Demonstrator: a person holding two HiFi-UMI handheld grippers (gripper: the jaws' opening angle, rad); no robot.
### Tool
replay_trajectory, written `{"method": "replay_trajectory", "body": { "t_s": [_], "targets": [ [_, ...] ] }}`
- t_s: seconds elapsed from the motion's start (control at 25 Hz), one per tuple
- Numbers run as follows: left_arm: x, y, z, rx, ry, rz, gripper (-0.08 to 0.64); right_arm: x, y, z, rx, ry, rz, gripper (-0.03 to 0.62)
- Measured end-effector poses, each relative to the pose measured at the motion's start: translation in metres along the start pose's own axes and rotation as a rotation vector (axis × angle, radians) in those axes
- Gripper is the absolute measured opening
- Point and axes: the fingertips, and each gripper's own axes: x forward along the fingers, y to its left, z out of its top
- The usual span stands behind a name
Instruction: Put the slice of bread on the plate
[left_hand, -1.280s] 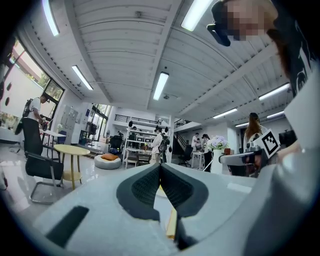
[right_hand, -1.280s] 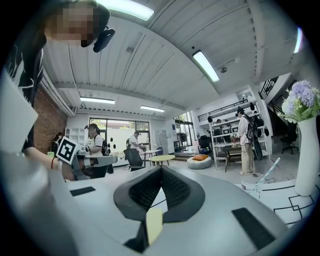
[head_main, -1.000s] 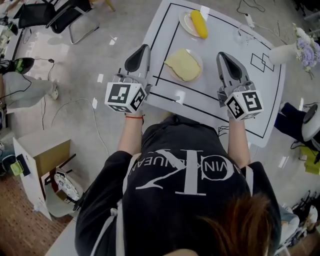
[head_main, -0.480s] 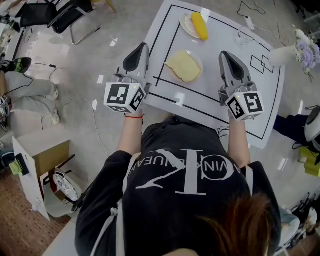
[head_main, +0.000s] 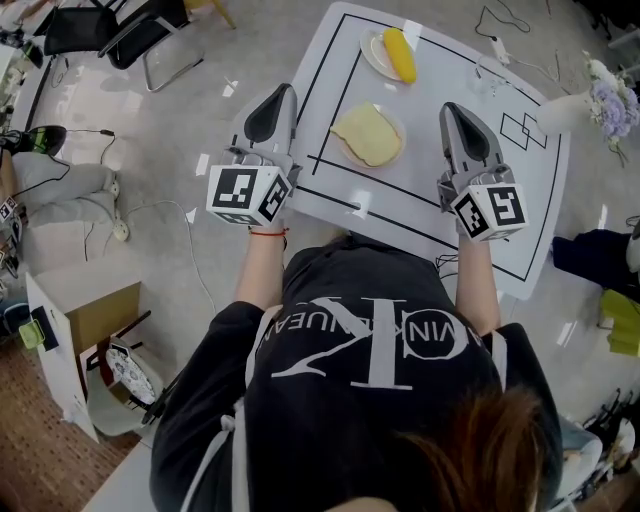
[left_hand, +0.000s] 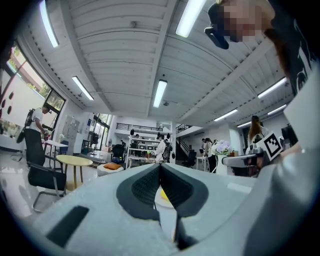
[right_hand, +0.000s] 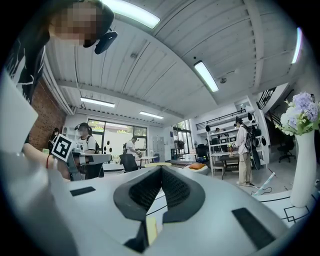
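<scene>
Bread: one slice of bread (head_main: 367, 134), pale cream-yellow with a slightly darker edge, roughly square with rounded corners.
Bread pose: lying flat, whole, set at a slant to the surface's (head_main: 450, 230) edges.
Bread place: on the plate (head_main: 349, 157), covering most of it.
Plate: round, pale and shallow; only a thin rim shows around the slice.
Plate pose: upright, resting flat on the white surface.
Plate place: inside the inner black outline (head_main: 348, 75) drawn on the surface, close to that outline's corner at the person's near left.
Contact: nothing else touches the slice or the plate.
</scene>
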Motion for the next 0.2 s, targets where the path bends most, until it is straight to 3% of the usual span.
{"method": "replay_trajectory", "body": {
  "t_s": [0.2],
  "targets": [
    [-0.0017,0.0005,0.0017,0.004,-0.004,0.004,0.006,-0.0015,-0.0002,0.0014,-0.013,-0.01,-0.008,0.0]
  ]
}}
